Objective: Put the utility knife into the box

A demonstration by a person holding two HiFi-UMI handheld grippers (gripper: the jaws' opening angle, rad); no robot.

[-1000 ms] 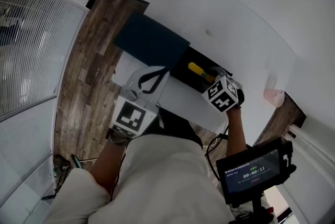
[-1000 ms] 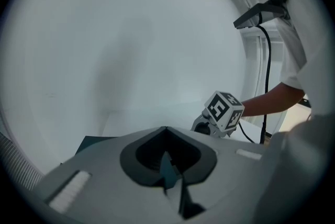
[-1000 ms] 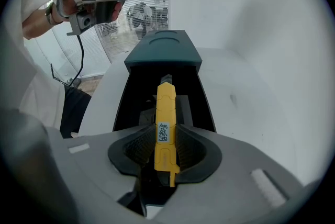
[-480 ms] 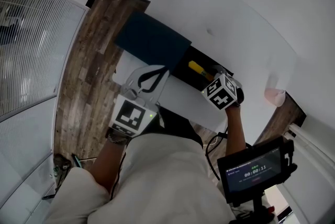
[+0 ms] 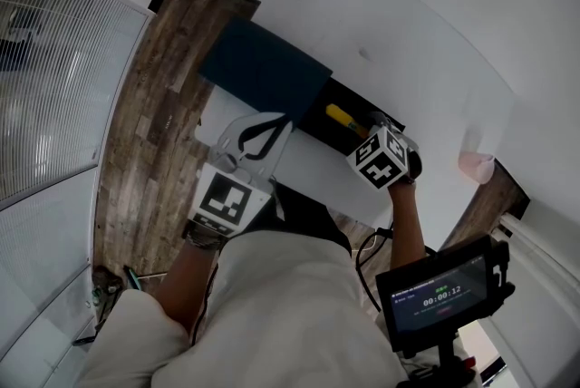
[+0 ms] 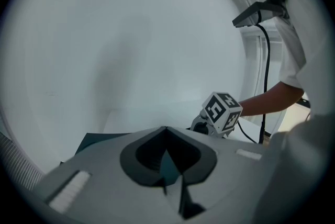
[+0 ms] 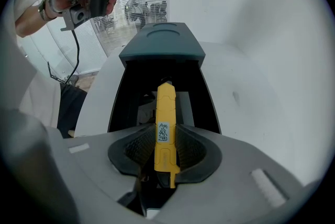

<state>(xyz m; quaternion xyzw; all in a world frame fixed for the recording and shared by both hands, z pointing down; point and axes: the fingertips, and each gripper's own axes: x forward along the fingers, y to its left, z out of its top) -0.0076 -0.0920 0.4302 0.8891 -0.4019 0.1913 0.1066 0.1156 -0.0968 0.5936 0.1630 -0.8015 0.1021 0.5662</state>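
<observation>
My right gripper [image 7: 166, 136] is shut on the yellow utility knife [image 7: 166, 131], whose front end points over the black inside of the open box [image 7: 128, 100]. The box's dark teal lid [image 7: 163, 43] stands open at the far side. In the head view the knife [image 5: 343, 120] hangs over the black box [image 5: 317, 125], just ahead of the right gripper [image 5: 364, 132] and beside the lid [image 5: 264, 72]. My left gripper [image 5: 283, 120] hovers to the left of the box; its jaws meet with nothing between them. In its own view the left gripper [image 6: 166, 130] looks toward the white wall.
The box sits on a white table [image 5: 417, 60] against a white wall. Wood-look floor [image 5: 149, 132] and a glass partition [image 5: 54, 78] lie to the left. A pink object [image 5: 474, 167] rests at the table's right end. A small screen on a stand [image 5: 441, 294] is at my right.
The right gripper with the knife has shifted slightly left, closer over the box. The left gripper has stayed in place.
</observation>
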